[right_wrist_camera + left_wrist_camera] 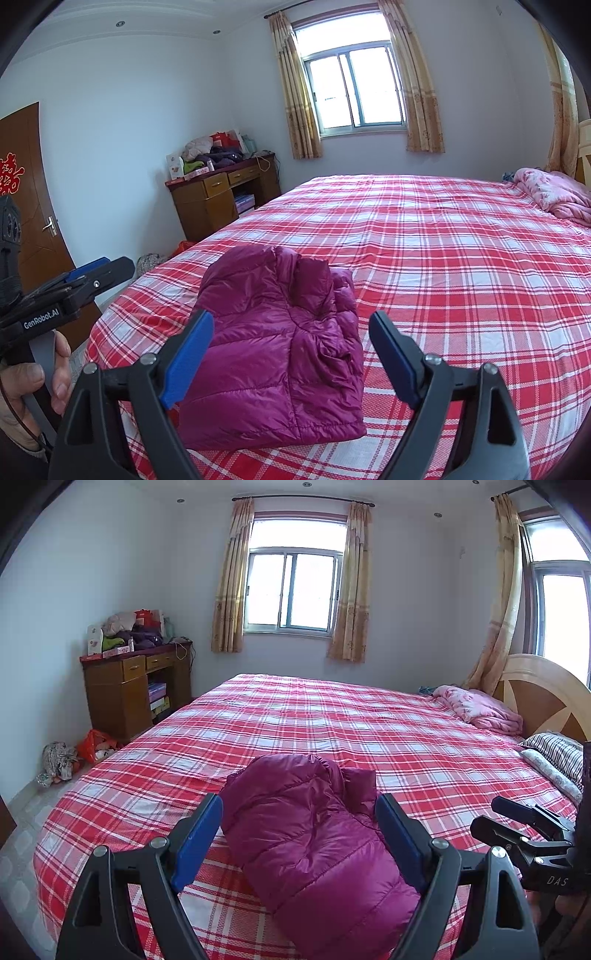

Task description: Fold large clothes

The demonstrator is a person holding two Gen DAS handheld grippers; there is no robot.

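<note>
Lying folded into a thick, puffy bundle, the magenta quilted down jacket (280, 347) sits on the red-and-white plaid bedspread (443, 258) close to the near edge of the bed, toward its foot-end corner, with its collar end turned up on the far side. My right gripper (291, 325) hangs just above and in front of it, blue-padded fingers (186, 363) spread wide and widening further; the jacket shows in the gap between them, yet neither pad presses on it. My left gripper (299, 808) is likewise spread wide, its blue pads (400, 840) standing on either side of the bundle without pinching it. From the right wrist view I see my left hand (33, 380) wrapped around that tool's handle at the left edge, off the side of the bed. Farther along the bedspread, at the headboard end, a crumpled pink floral blanket (480, 709) lies near the far corner, and striped pillows (557, 753) rest against the wooden headboard (543, 694). Beyond the foot corner stands a brown wooden desk (125, 698) heaped with clothes and boxes, with an orange plastic bag (94, 744) on the floor beside it. A window (293, 590) with yellow curtains (231, 587) is set in the far wall, and a brown door (33, 192) with red paper decoration shows at the left of the right wrist view.
</note>
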